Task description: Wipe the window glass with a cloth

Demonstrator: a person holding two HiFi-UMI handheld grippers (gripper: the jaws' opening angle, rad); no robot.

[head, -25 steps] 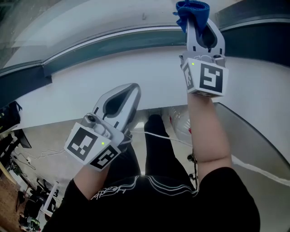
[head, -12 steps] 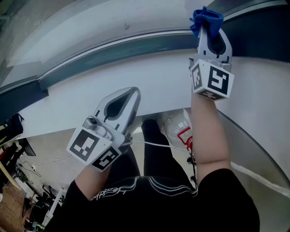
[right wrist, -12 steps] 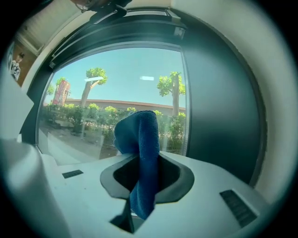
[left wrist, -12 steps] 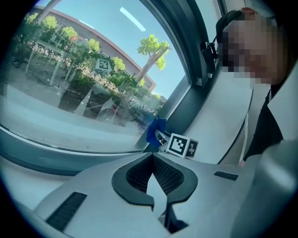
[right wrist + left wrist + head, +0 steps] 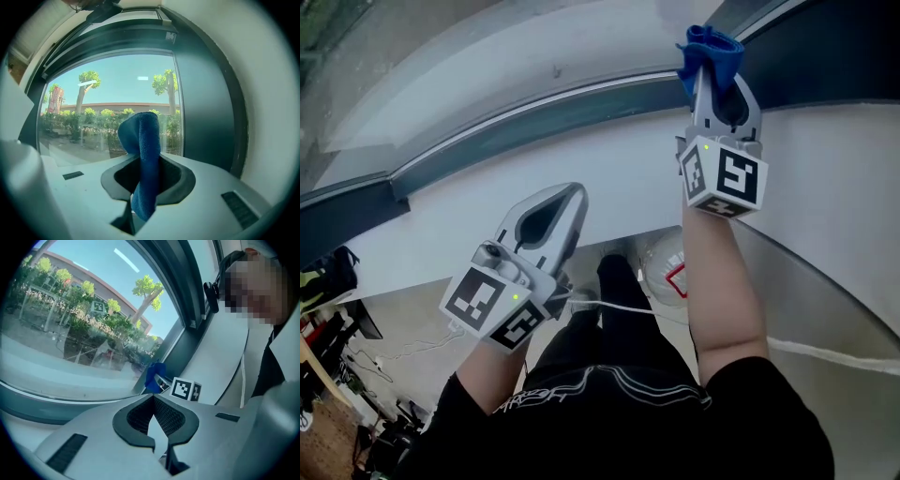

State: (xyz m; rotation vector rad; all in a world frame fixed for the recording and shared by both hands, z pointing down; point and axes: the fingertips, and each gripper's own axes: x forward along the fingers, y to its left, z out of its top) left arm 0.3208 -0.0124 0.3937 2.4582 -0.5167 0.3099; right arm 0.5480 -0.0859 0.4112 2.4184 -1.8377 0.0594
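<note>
Right hand-held gripper (image 5: 711, 69), clamping the cloth (image 5: 709, 45), has shifted left along the window glass (image 5: 108, 89): wiping apparently proceeds. Left hand-held gripper (image 5: 573, 195) closed, empty.

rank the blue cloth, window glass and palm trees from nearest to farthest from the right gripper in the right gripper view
1. blue cloth, clamped in the right gripper's jaws
2. window glass, ahead, left of the dark frame
3. palm trees, outside beyond the glass
</note>
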